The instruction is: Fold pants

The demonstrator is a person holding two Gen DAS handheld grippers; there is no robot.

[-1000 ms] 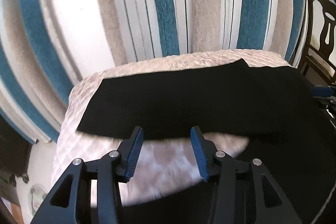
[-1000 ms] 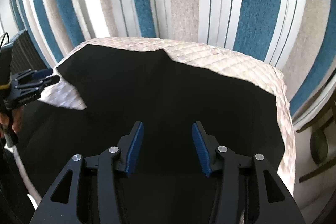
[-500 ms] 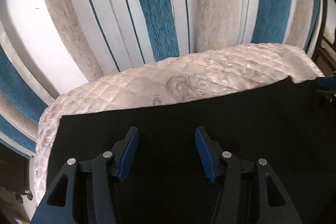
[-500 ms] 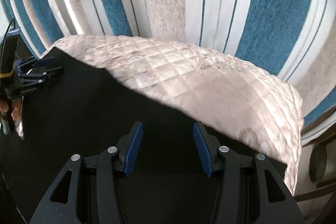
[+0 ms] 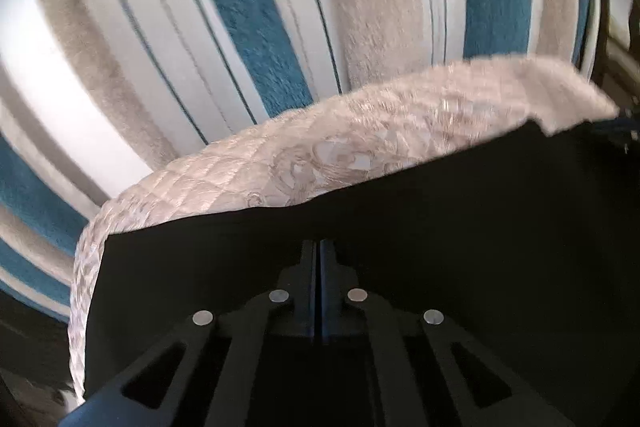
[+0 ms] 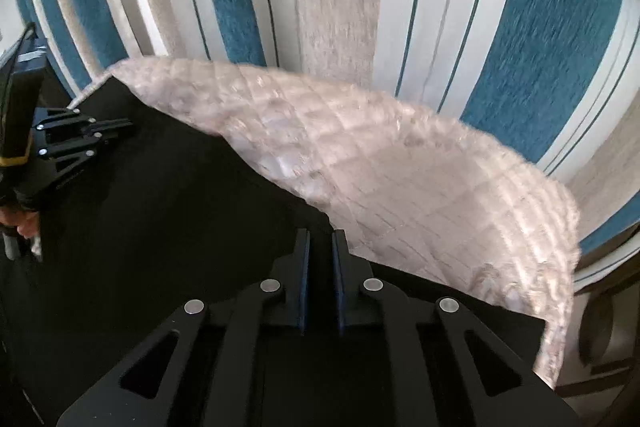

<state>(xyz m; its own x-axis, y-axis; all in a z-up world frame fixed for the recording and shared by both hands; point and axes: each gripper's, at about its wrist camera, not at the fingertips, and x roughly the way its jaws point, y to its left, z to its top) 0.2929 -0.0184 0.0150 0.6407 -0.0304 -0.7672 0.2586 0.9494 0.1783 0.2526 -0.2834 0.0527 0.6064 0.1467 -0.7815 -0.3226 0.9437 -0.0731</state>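
No containers in either view.

Left wrist view: black pants [image 5: 440, 219] cover the lower half of the frame, spread flat on a quilted beige cushion [image 5: 320, 155]; their far edge runs from lower left up to the upper right. Left gripper [image 5: 319, 247] at bottom centre, jaws just closed, blue pads pressed together with no gap. The tips sit on the black cloth just inside its far edge (black on black, so I cannot tell whether a fold is pinched). Striped blue, white and beige carpet [image 5: 256, 27] fills the upper frame.

Right wrist view: at far left, the left gripper [image 6: 116, 131] appears again, lying over the pants [image 6: 160, 227], with a bit of a hand [image 6: 20, 227] below it at the frame edge. The pants fill the lower left; their edge slants from upper left down to the centre. Right gripper [image 6: 320, 247] at bottom centre, jaws just closed to a narrow slit, dark cloth between the pads right at the pants' edge. Bare cushion [image 6: 420, 187] lies to the right of it, carpet [image 6: 540, 47] beyond. Nothing lies between either gripper and the cloth.
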